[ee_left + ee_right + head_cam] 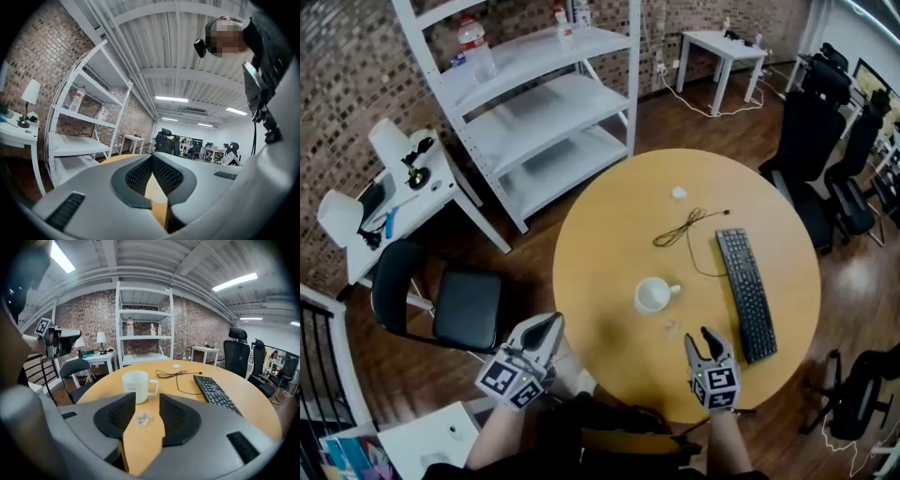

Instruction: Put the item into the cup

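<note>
A white cup (652, 296) with its handle to the right stands near the middle of the round wooden table (609, 234). A small pale crumpled item (671, 327) lies on the table just in front of it. My right gripper (701, 339) hovers low at the near edge, open. In the right gripper view the item (143, 419) lies on the table between the spread jaws of the right gripper (147, 397), untouched, with the cup (137, 386) just beyond. My left gripper (551, 326) is held off the table's left edge, and in its own view the left gripper (151, 158) has its pads meeting at the tips, with nothing in them.
A black keyboard (746, 292) lies right of the cup, a thin black cable (684, 228) behind it, and a small white scrap (679, 193) farther back. A black chair (450, 305) stands left of the table, white shelves (534, 103) behind, and office chairs (825, 159) at the right.
</note>
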`<state>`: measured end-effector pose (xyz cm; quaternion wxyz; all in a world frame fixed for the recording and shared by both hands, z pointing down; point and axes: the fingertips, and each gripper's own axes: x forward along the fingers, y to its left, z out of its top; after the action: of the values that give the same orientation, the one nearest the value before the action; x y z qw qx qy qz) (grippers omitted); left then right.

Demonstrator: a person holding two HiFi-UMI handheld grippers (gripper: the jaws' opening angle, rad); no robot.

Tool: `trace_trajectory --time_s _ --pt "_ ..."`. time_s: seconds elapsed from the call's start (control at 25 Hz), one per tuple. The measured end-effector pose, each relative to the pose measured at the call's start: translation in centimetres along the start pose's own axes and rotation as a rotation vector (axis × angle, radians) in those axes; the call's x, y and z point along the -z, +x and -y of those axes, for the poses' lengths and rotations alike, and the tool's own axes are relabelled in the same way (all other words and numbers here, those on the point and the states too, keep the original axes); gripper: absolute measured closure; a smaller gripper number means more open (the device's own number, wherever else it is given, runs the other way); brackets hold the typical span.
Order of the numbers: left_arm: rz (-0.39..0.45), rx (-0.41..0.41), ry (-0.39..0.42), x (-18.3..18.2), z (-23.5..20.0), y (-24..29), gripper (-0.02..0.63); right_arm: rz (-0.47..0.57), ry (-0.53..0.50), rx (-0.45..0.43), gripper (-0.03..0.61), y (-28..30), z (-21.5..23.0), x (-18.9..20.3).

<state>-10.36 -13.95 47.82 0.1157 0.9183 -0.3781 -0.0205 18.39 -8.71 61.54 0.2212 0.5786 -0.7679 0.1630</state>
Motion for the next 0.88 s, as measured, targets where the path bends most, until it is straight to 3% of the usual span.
trace_trajectory --time_s 0.4,0.68,0.8,0.88 --pt "-0.056 -0.122 -0.040 1.8 -2.6 -3.9 0.611 -0.204 -0.109 -0.060 0.413 6.6 -2.6 4.7" --pt "-0.071 -0.184 -0.043 2.5 -3.0 -6.0 0.611 -0.256 -0.067 -0.058 0.418 9.0 -2.8 6.9" --pt "-0.073 -0.197 -0.049 2.6 -3.4 -6.6 0.611 -0.251 -0.085 -0.024 0.556 8.9 -2.7 6.4" --pt "-0.070 -0.193 -0.050 2.5 -3.6 -6.6 0.611 -0.239 -0.084 -0.020 0.566 8.4 -2.8 6.0"
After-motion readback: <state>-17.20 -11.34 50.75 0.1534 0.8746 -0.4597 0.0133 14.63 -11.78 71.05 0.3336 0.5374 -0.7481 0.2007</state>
